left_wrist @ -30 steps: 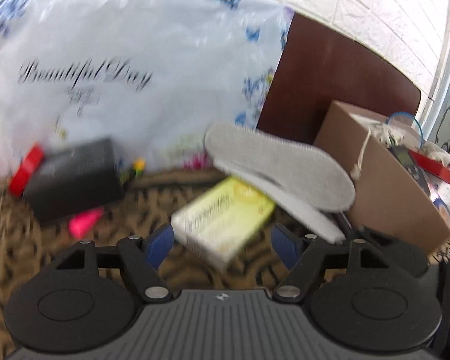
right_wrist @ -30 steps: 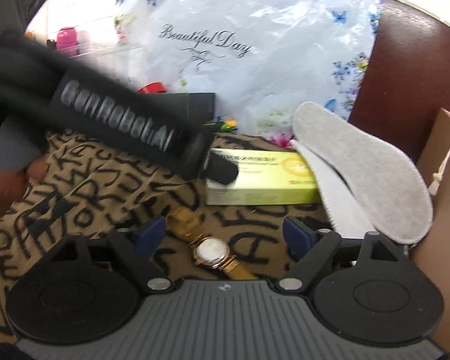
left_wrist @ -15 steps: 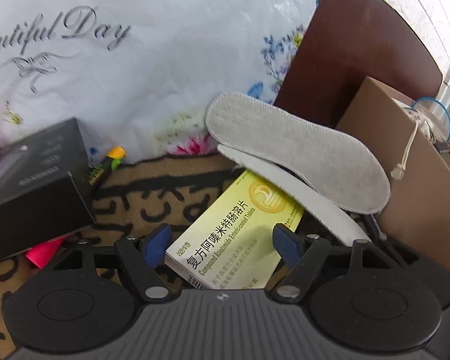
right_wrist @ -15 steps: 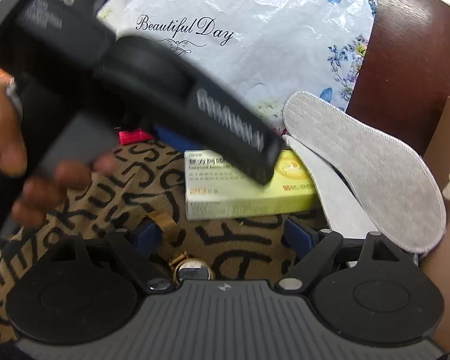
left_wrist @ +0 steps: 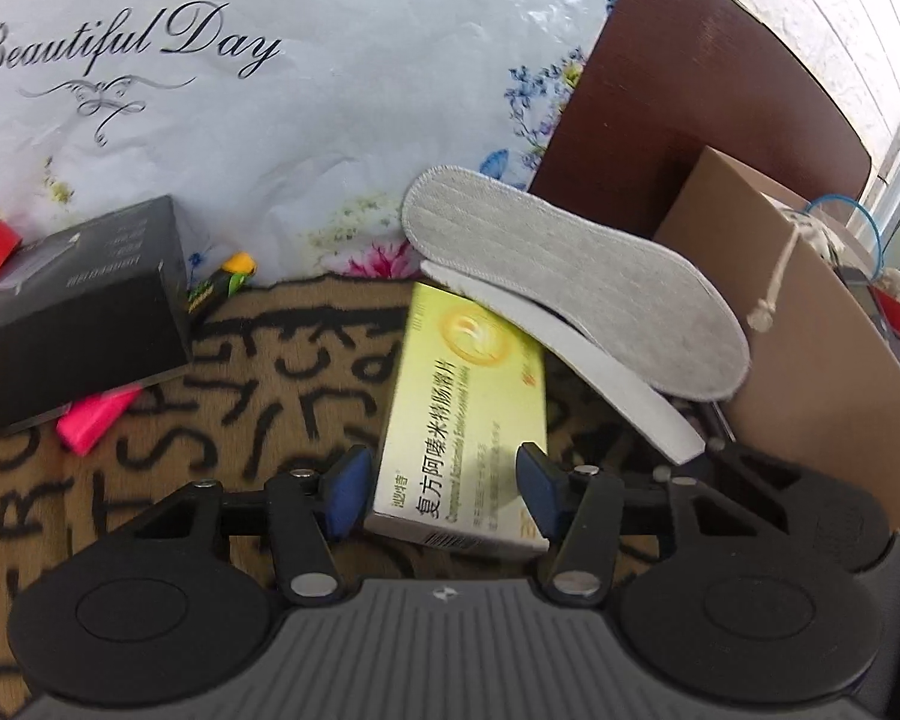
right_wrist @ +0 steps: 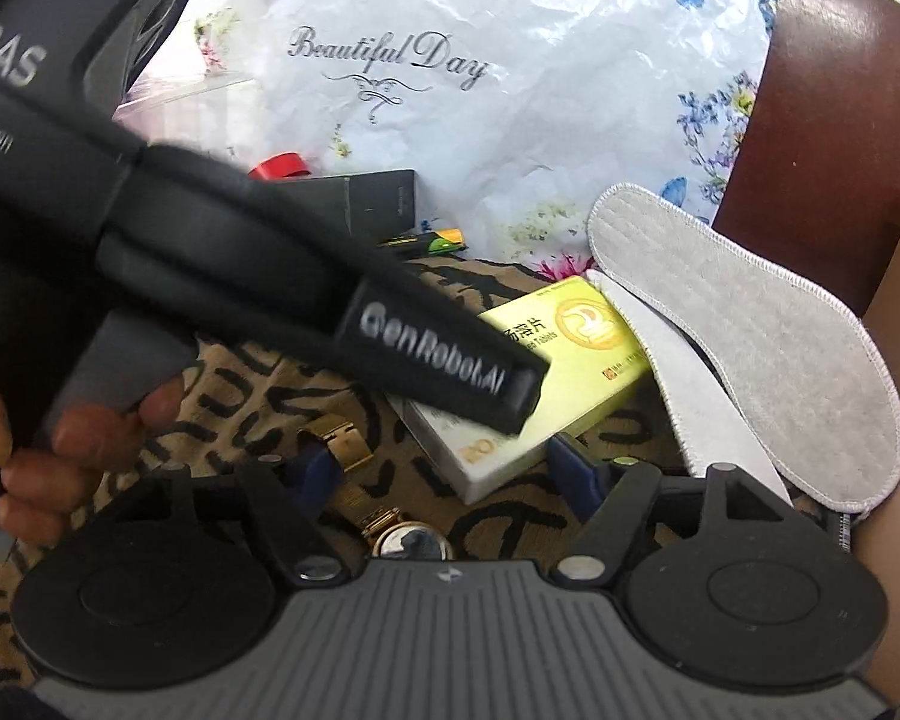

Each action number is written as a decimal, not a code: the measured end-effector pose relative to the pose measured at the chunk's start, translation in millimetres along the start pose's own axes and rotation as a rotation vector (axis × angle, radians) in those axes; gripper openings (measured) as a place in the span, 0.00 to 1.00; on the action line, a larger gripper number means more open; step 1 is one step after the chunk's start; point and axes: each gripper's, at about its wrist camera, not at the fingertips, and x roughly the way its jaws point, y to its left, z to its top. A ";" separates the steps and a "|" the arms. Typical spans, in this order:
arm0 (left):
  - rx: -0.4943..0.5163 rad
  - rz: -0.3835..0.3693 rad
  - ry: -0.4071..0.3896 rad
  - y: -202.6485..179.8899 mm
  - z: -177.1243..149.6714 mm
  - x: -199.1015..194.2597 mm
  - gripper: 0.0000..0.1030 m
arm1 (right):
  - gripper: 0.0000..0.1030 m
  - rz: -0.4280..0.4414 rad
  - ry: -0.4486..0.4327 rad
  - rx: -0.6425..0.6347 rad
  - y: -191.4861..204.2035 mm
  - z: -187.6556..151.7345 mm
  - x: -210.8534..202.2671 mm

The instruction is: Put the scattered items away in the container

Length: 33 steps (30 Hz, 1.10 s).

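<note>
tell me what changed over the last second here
The left gripper came down over the yellow medicine box and its jaws are closing with the box between them. The right gripper is closing too, above the gold watch. The insoles, black box and paper bag stayed put.

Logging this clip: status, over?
Left tongs closing around yellow medicine box. Right tongs closing, empty, gold watch just below. Insoles overlap the box's far end.

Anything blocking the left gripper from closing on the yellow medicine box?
Nothing visible. The yellow medicine box already sits between the closing jaws of the left gripper. Its far end lies under the grey insoles.
</note>
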 end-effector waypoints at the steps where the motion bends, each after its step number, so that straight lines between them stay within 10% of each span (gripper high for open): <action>1: -0.005 0.003 0.002 -1.4 -3.4 -4.4 0.55 | 0.70 0.004 -0.003 -0.003 1.0 -0.4 -3.2; 6: -0.050 -0.021 0.004 -8.7 -25.3 -28.8 0.32 | 0.60 0.056 -0.021 -0.072 14.9 -1.2 -25.3; 12: -0.062 0.000 0.014 -16.7 -43.6 -42.1 0.28 | 0.59 0.094 -0.012 -0.144 34.8 -11.5 -38.1; 20: -0.121 0.046 -0.048 -5.3 -41.6 -53.8 0.65 | 0.78 0.028 -0.052 -0.104 22.0 -12.4 -49.1; 33: -0.132 0.060 -0.021 22.4 -21.9 -31.4 0.73 | 0.83 0.009 -0.006 -0.047 2.9 -10.7 -19.1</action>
